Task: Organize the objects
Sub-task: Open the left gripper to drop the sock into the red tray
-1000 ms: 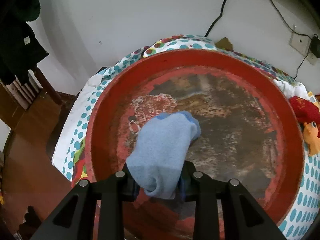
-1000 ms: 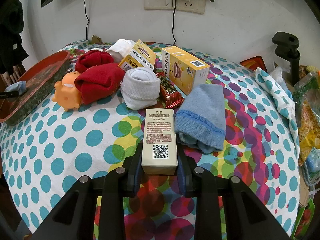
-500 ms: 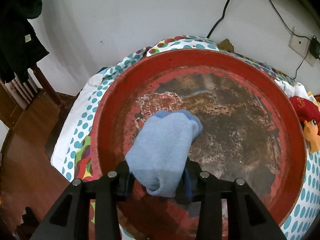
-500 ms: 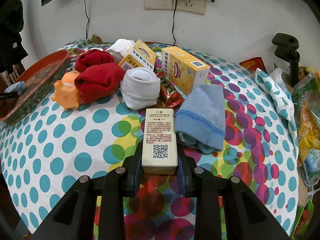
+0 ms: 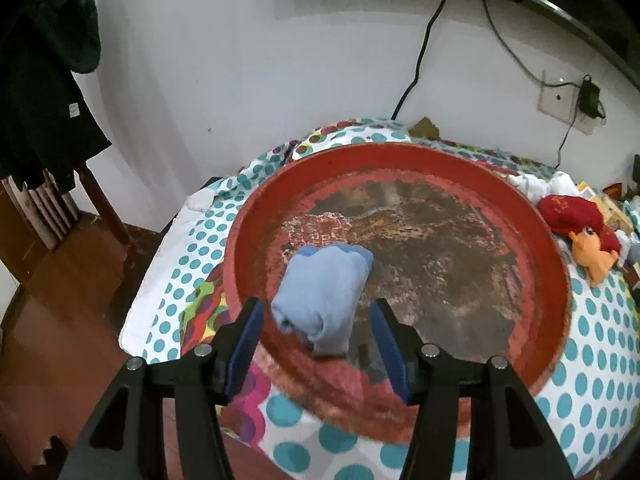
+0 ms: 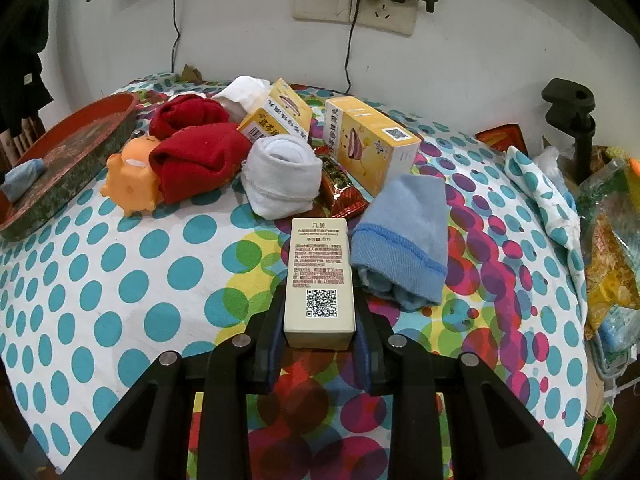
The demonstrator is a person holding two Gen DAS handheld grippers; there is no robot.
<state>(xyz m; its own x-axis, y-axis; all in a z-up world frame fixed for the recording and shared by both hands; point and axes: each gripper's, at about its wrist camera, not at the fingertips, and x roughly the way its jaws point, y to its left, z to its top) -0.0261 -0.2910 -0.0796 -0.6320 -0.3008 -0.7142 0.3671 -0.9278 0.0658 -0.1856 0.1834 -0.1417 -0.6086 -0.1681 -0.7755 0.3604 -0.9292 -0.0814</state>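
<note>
A rolled light blue sock (image 5: 324,296) lies in the round red tray (image 5: 556,280) near its front left rim. My left gripper (image 5: 316,344) is open just behind the sock, its jaws spread on either side and apart from it. The sock (image 6: 20,176) and tray (image 6: 76,172) also show at the far left of the right wrist view. My right gripper (image 6: 320,344) is shut on a cream box with a QR code (image 6: 320,276), just above the dotted cloth.
On the dotted cloth (image 6: 120,272) lie a second blue sock (image 6: 404,240), a white sock (image 6: 280,176), two red socks (image 6: 200,156), an orange toy (image 6: 128,184), two yellow boxes (image 6: 368,140) and a red packet (image 6: 340,188). Bags (image 6: 608,248) crowd the right edge. A wall stands behind.
My left gripper has opened and let go of the blue sock, which now lies in the tray, and it has pulled back and up. My right gripper has not moved.
</note>
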